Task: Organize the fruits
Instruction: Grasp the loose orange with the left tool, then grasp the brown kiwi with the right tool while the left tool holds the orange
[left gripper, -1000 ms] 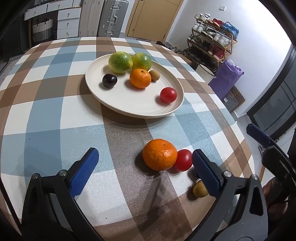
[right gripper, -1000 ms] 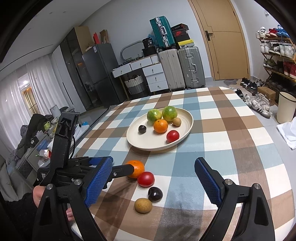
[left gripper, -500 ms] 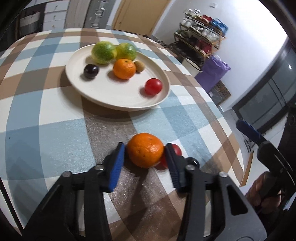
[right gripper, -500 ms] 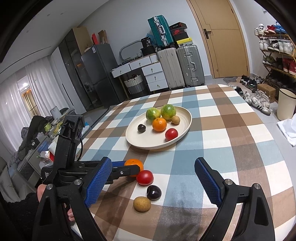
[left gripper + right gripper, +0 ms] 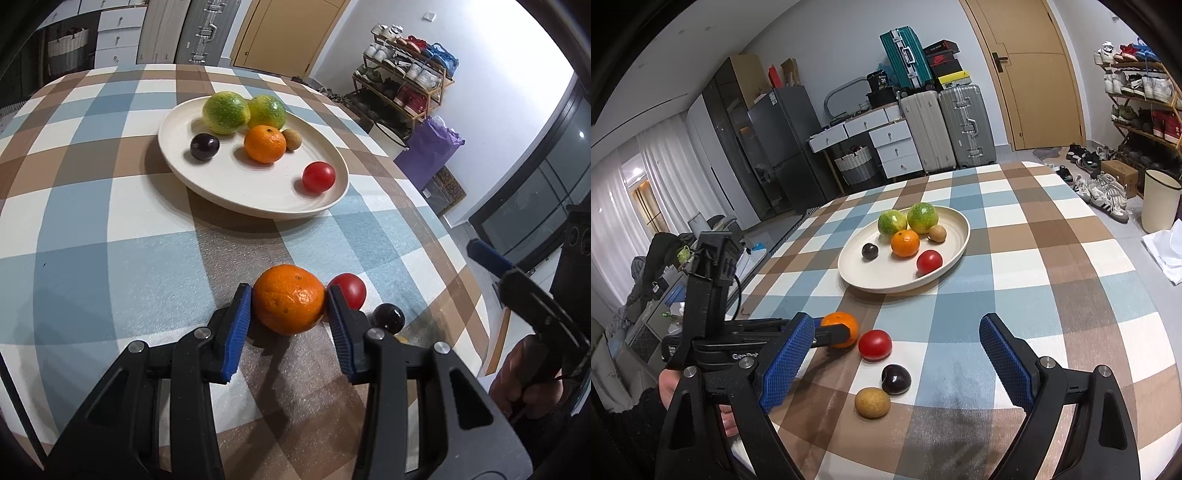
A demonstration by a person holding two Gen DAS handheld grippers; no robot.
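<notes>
Fruits are sitting in two groups on the checked tablecloth point(image 5: 110, 229): six are lying in the cream oval plate point(image 5: 258, 199) further back, four near the front edge. Left gripper point(image 5: 289, 306) is pinching the loose orange point(image 5: 289, 303), with both blue pads pressing its sides; the jaws have just been closing on it, and the orange is still looking seated on the cloth, though I cannot tell if it is lifting. Just right of it the loose red tomato point(image 5: 349, 290) is sitting behind the right finger, seemingly touching the orange, and the loose dark plum point(image 5: 388, 317) is sitting just right and nearer, partly hidden by that finger. In the right wrist view the brown round fruit point(image 5: 871, 402) is lying nearest the table edge, touching or almost touching the plum. Right gripper point(image 5: 897, 358) is hanging with jaws spread wide and nothing between the pads, pointing over the near fruits towards the plate. On the plate, two green citrus point(image 5: 225, 112) are sitting side by side at the far end, an orange on the plate point(image 5: 265, 144) in front of them, a small brown fruit point(image 5: 291, 139) touching its right side, a dark plum on the plate point(image 5: 204, 146) to the left, a red tomato on the plate point(image 5: 318, 177) alone near the right rim. A bare hand point(image 5: 670, 387) is gripping the left tool's handle at far left.
</notes>
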